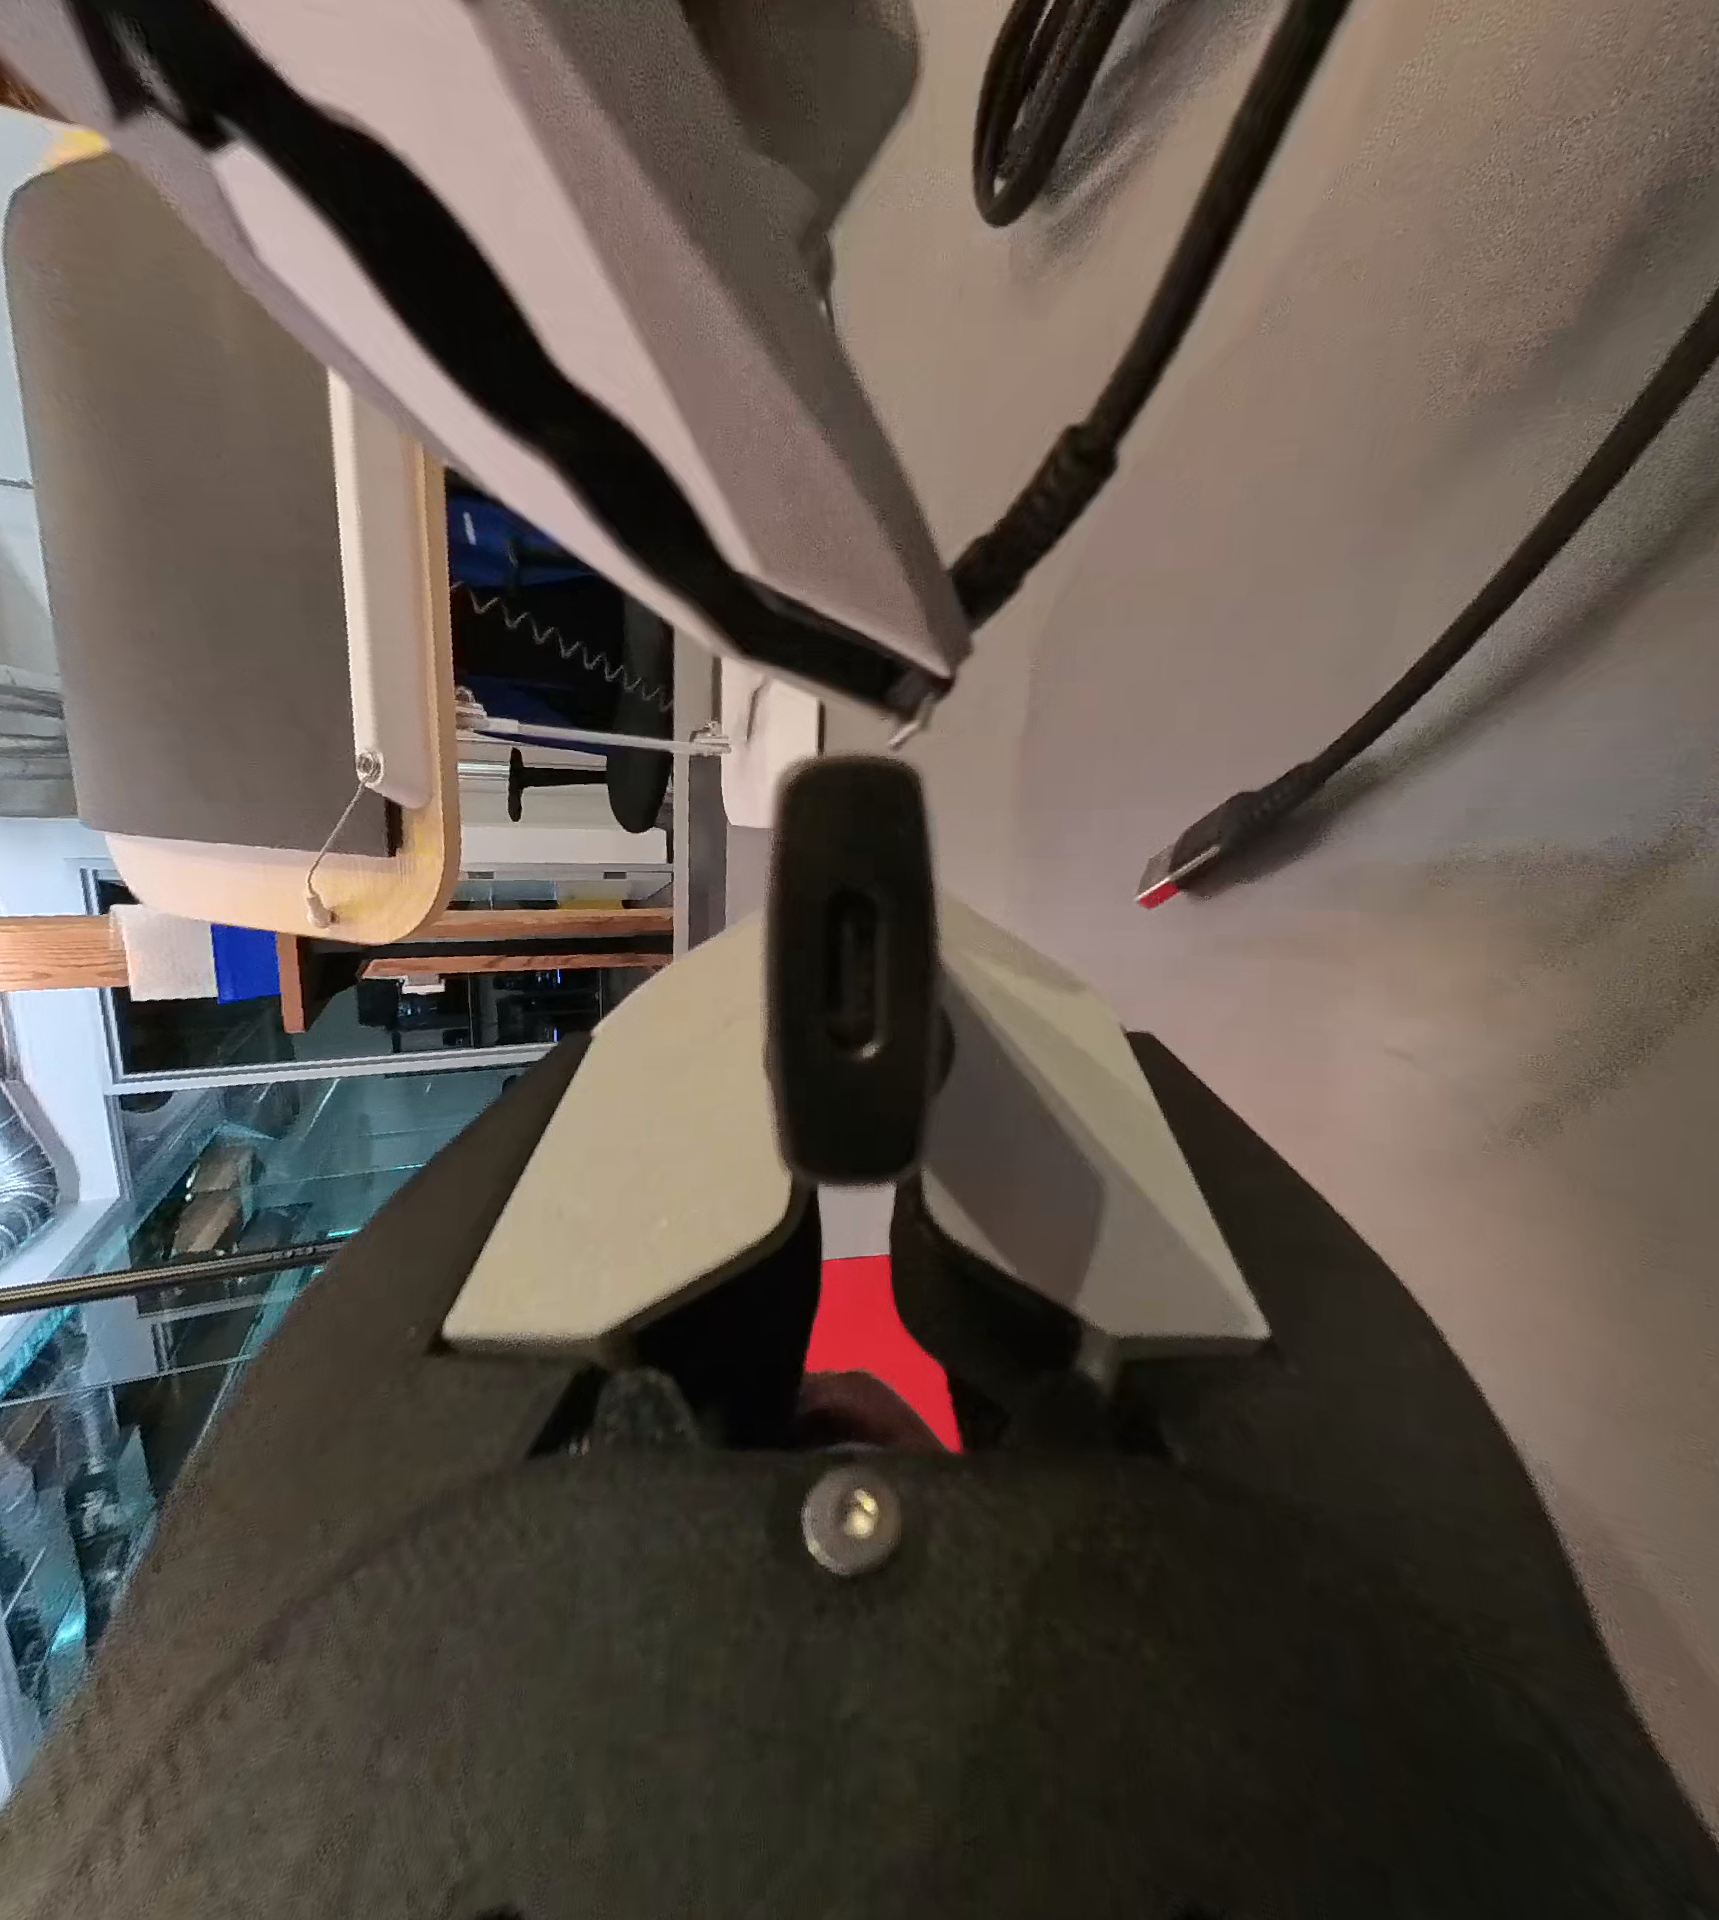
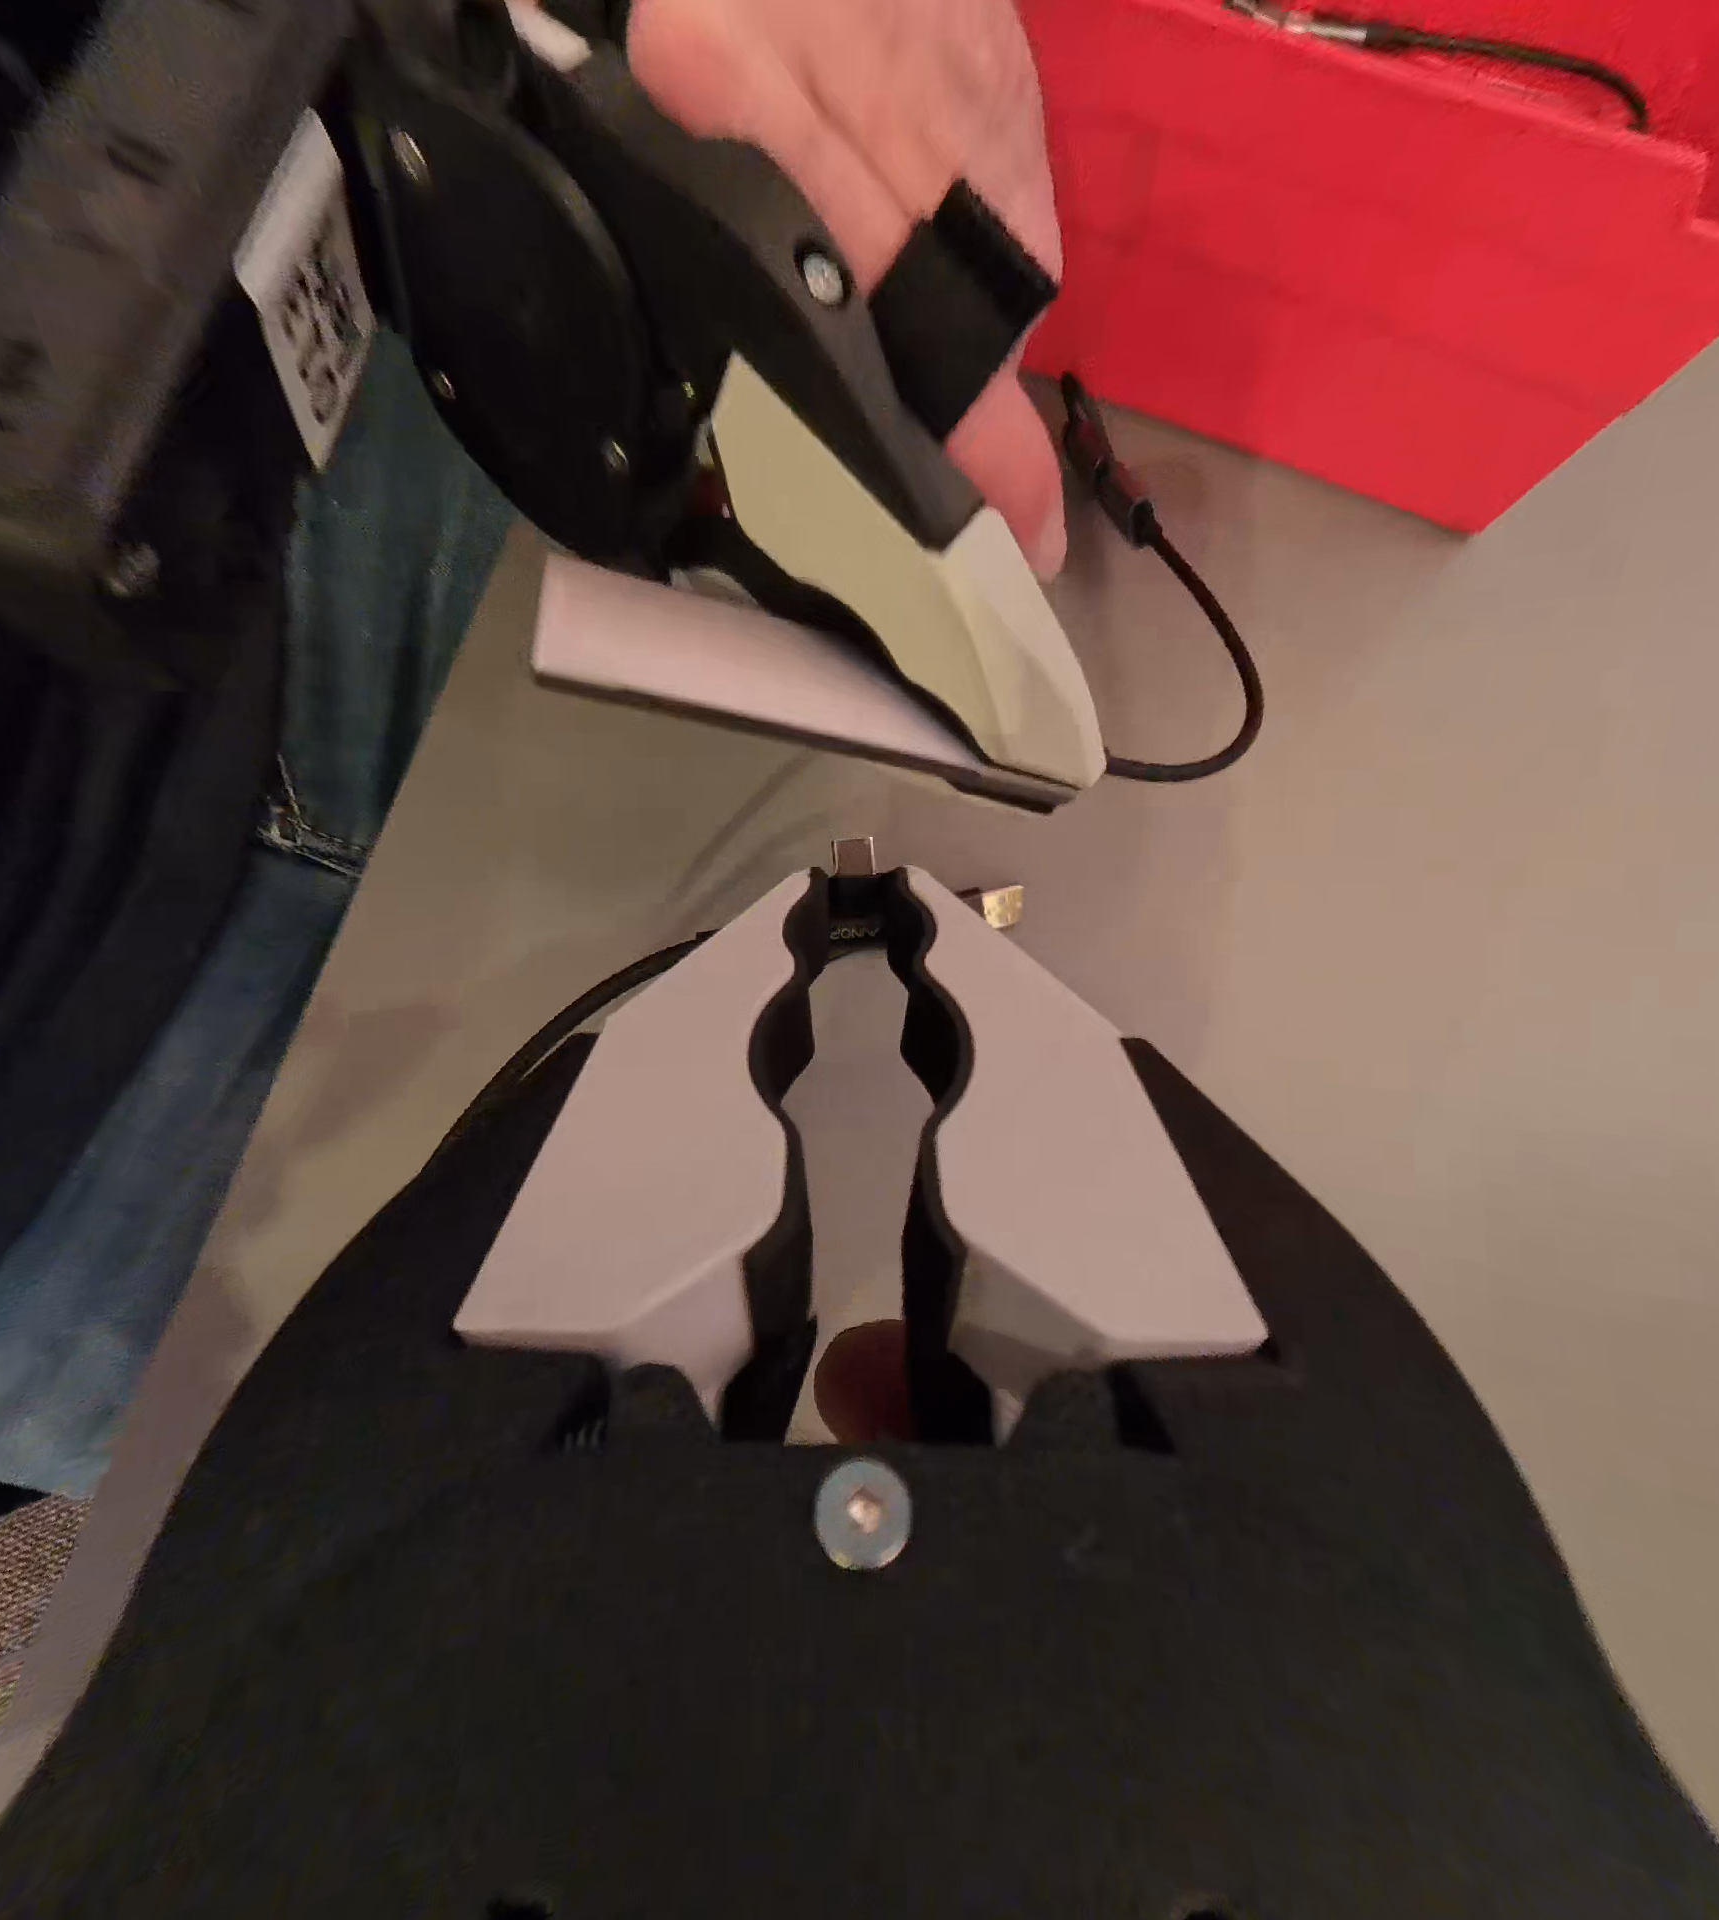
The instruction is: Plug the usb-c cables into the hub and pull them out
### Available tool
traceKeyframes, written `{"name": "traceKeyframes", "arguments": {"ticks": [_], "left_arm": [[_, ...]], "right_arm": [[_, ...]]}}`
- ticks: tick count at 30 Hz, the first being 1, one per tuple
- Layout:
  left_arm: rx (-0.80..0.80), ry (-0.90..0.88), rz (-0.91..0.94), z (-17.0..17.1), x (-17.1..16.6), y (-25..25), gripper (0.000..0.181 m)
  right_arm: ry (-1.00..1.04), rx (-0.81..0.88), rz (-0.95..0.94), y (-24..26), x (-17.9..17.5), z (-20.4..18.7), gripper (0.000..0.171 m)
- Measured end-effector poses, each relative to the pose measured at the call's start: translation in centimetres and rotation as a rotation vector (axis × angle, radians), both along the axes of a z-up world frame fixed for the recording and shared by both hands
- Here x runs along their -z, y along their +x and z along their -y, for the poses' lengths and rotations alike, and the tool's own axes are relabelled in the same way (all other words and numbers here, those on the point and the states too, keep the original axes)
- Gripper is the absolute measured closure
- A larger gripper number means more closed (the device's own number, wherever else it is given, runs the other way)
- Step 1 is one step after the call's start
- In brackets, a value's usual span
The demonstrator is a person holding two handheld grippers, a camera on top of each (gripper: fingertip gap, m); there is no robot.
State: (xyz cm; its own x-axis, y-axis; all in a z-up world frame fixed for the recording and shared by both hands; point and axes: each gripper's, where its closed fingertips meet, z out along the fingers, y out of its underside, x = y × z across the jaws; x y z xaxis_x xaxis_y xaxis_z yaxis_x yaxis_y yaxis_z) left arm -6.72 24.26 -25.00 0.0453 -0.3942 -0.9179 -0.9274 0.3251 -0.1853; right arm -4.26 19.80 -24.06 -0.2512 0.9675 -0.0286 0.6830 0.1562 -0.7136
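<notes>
In the right wrist view, the right gripper [image 2: 857,883] has its jaws pinching the black body of a USB-C plug [image 2: 852,858], whose metal tip juts out just past them at centre frame. Above it, the left gripper [image 2: 1052,774] comes in from the upper left, held by a hand [image 2: 865,145], its jaws clamped on the thin grey hub [image 2: 730,675].

In the left wrist view, the hub's dark end face with its USB-C port [image 1: 850,982] sits at frame centre, and the plug hangs just above it, close but not yet in. A second cable end [image 1: 1182,878] with a red tip lies on the grey counter [image 1: 1457,623] at right.

This looks like the insertion step: the plug needs lining up square with the port, then a straight push.
</notes>
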Motion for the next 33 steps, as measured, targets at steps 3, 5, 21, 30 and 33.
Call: {"name": "traceKeyframes", "arguments": {"ticks": [3,5,21,30,33], "left_arm": [[-0.008,0.025,-0.002,-0.2,-0.3,-0.1,0.172],[-0.013,0.042,0.007,-0.2,-0.6,-0.1,0.171],[-0.021,0.122,-0.050,-0.3,-1.1,0.0,0.171],[-0.028,0.149,-0.108,-0.2,-0.8,0.1,0.170],[-0.029,0.154,-0.119,-0.2,-0.7,0.1,0.170]], "right_arm": [[-0.019,0.008,0.008,-0.3,-1.0,0.4,0.163],[-0.044,0.016,0.011,-0.7,-1.4,0.9,0.163],[-0.108,0.086,0.117,-0.8,-1.4,1.4,0.163],[-0.154,0.111,0.192,-0.5,-0.5,1.8,0.163],[-0.177,0.114,0.195,-0.5,-0.5,2.0,0.163]]}}
